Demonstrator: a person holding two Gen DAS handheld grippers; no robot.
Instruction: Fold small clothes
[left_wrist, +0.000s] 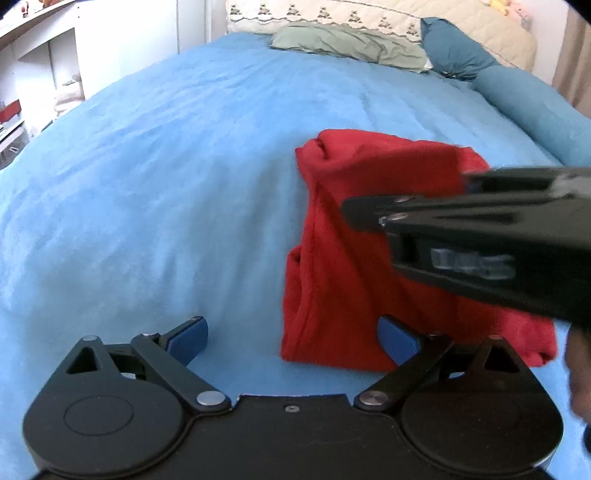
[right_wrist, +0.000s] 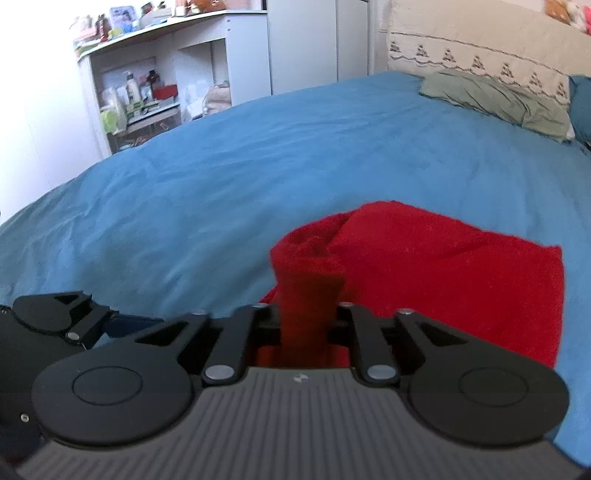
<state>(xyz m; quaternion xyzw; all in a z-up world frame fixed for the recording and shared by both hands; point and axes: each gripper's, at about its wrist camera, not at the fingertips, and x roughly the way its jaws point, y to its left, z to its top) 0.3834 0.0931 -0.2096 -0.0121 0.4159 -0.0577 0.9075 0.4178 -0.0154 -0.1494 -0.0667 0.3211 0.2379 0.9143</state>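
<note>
One red garment (left_wrist: 332, 258) lies on the blue bedspread (left_wrist: 166, 166), and there are two sets of tongs, one per hand. The garment is folded into a roughly oblong bundle, its long axis running from the near edge of the bed away toward the pillows, with a bunched, rolled end at the far side.

The left tongs (left_wrist: 291, 338) hang low over the bedspread with their two blue pads spread wide and nothing between them; the right-hand pad sits in front of the garment's near corner, the left-hand one over bare bedspread. The right tongs (right_wrist: 304, 325) have a strip of the red cloth rising between their fingers. The pads themselves are hidden behind the cloth and linkage, so whether they press on it cannot be told (the strip does fill the gap). In the left wrist view the right tongs reach in from the right and cover much of the garment's right side, blurred.

At the head of the bed: one grey-green pillow (left_wrist: 347, 46), one cream embroidered pillow (left_wrist: 325, 14) behind it, and a dark teal cushion (left_wrist: 454, 48) beside a teal bolster (left_wrist: 535, 110). White shelving (right_wrist: 155, 85) with bottles and boxes stands beyond the bed's far side.
</note>
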